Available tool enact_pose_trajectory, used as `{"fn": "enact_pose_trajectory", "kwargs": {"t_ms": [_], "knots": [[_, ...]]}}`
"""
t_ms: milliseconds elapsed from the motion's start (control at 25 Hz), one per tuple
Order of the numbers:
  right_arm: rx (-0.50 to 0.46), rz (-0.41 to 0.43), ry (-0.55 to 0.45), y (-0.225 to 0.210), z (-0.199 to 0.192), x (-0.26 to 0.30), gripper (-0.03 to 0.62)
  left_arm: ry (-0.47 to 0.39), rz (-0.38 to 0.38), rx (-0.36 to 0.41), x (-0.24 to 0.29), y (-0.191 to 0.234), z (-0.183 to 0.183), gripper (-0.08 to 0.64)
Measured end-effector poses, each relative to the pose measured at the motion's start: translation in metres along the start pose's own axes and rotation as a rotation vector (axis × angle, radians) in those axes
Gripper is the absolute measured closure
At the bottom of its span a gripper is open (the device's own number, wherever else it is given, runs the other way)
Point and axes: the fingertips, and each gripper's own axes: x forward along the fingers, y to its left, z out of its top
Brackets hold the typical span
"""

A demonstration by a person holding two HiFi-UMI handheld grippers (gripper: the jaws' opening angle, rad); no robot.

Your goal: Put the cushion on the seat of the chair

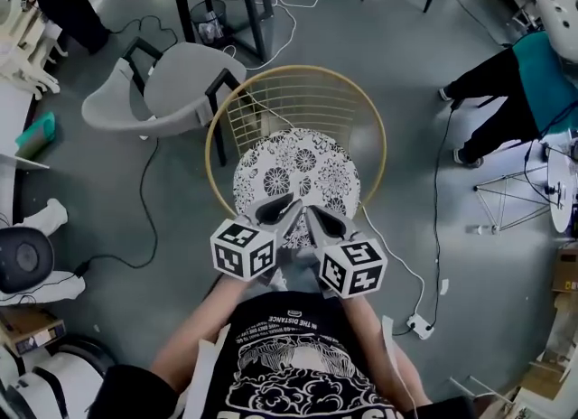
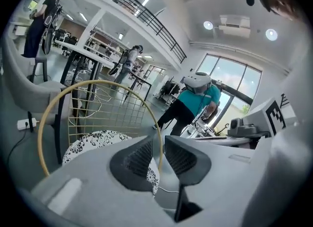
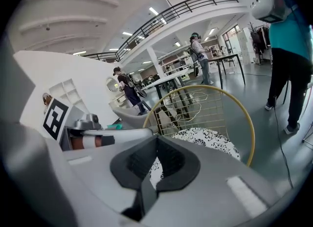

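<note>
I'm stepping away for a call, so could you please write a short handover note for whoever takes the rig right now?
Left gripper: jaws apart, nothing between them, by the cushion's near edge.
Right gripper: jaws together, empty, beside the left one.
Cushion: lies flat on the chair's seat, in front of the wire back.
Done: placement, as far as the views show.
Left: probably only to draw both grippers away.

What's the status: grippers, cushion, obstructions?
Left gripper jaws slightly apart, empty. Right gripper shut, empty. Cushion flat on chair seat. Nothing blocking.
</note>
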Motion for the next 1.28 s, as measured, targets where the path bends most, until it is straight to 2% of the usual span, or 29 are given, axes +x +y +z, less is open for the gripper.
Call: {"fn": "enact_pose_trajectory", "kwargs": {"t_ms": [200, 360, 520, 720, 1280], "knots": [[-0.018, 0.002, -0.050, 0.020, -0.006, -0.013, 0.592, -0.056, 0.055, 0.053, -0.029, -0.004, 0.000, 0.557], [-0.089, 0.003, -0.072, 0.033, -0.005, -0.018, 0.592, -0.106, 0.101, 0.127, -0.048, -0.016, 0.005, 0.561], [-0.125, 0.006, -0.084, 0.050, -0.004, -0.019, 0.593, -0.135, 0.107, 0.104, -0.066, -0.016, 0.004, 0.563], [-0.102, 0.010, -0.092, 0.058, -0.005, -0.020, 0.592, -0.129, 0.119, 0.072, -0.076, -0.011, 0.000, 0.563], [-0.103, 0.002, -0.099, 0.060, -0.013, -0.035, 0.592, -0.106, 0.103, 0.066, -0.077, -0.025, -0.014, 0.563]]}}
